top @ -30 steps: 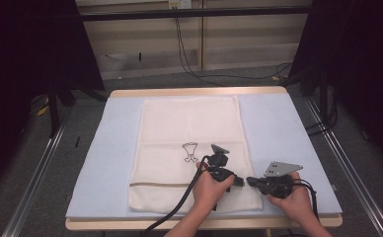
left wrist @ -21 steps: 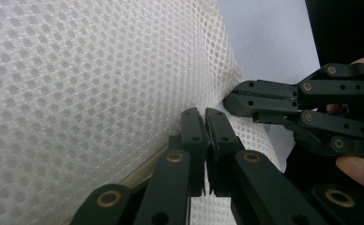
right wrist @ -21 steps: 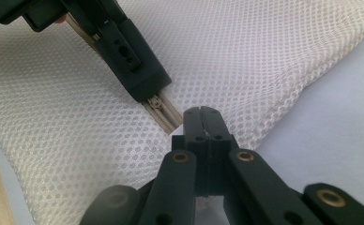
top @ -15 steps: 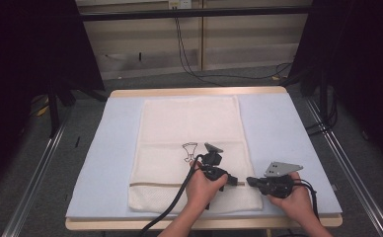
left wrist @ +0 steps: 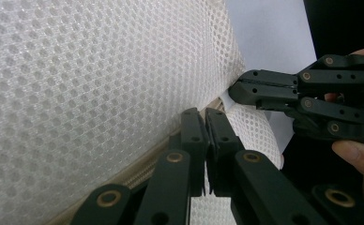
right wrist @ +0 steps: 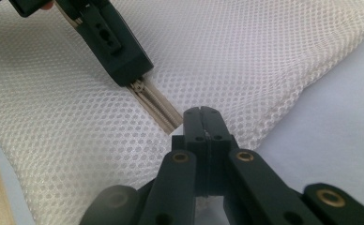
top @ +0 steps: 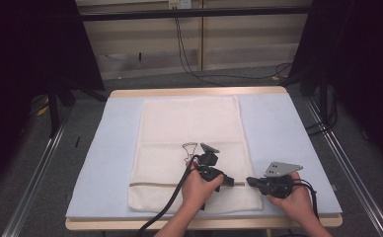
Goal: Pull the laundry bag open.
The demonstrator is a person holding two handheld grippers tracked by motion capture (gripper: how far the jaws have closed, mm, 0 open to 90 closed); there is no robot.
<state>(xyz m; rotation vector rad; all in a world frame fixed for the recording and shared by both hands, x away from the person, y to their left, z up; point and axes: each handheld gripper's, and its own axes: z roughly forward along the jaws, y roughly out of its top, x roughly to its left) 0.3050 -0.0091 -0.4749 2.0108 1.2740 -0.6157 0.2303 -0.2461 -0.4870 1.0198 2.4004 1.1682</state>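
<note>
Bag: a white mesh bag (top: 189, 148) lies flat mid-worktop (top: 288, 133) on a pale blue mat — spread out, so its zip is reachable.
Zip: the beige zip (right wrist: 154, 105) runs across the bag's near part, ending by its right edge.
Left gripper: the left gripper (right wrist: 124, 56) is clamped over the zip, apparently on the slider — likely placed to draw it along.
Right gripper: the right gripper (right wrist: 202, 117) is closed at the zip's end on the bag's right edge; whether fabric is pinched I cannot tell. Probably an anchor, so the mesh stays taut.
Hanger: a small wire hanger (top: 188, 150) rests on the bag beyond the zip, clear of both grippers.
</note>
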